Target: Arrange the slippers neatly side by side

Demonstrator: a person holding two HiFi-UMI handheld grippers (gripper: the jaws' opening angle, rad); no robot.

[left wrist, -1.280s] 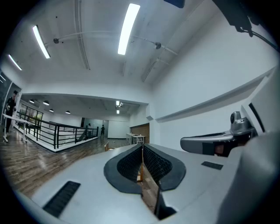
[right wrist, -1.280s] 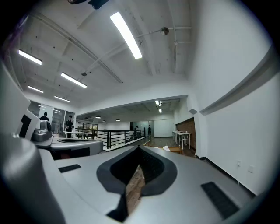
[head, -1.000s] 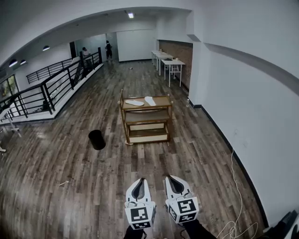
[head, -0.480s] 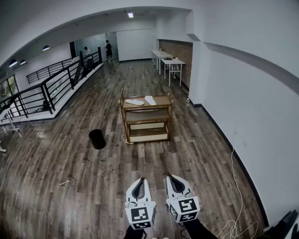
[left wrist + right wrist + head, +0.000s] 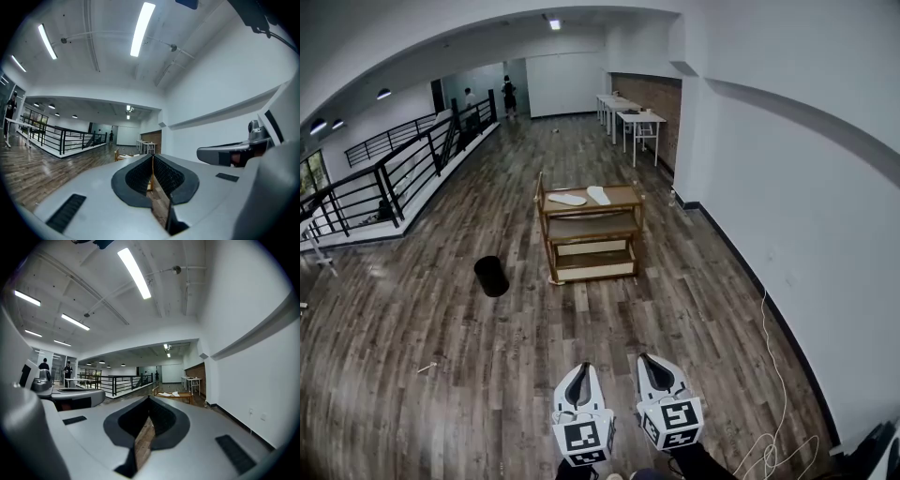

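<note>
Slippers: two flat white ones lie on the top shelf of a three-tier wooden rack point(image 5: 592, 236), which stands on the wood plank floor point(image 5: 441, 375) well ahead of me. The left slipper point(image 5: 567, 199) lies almost crosswise on the rack's top shelf. The right slipper point(image 5: 599, 195) sits just beside it, turned more lengthwise. They are set at an angle to each other and do not touch.

I hold both tools level and side by side, close to my body and far short of the rack, both pointing toward it. My left gripper point(image 5: 578, 367) has its jaws clenched, with only a thin slit between the dark pads and nothing in it. My right gripper point(image 5: 652, 360) also has its jaws clenched together and empty.

A small black bin point(image 5: 491, 277) stands on the floor to the left of the rack. A black railing point(image 5: 398, 173) runs along the room's edge further left of the rack. A white wall point(image 5: 797, 216) rises to the right of the rack, with a loose white cable point(image 5: 769, 441) at its foot, nearer to me than the rack.
</note>
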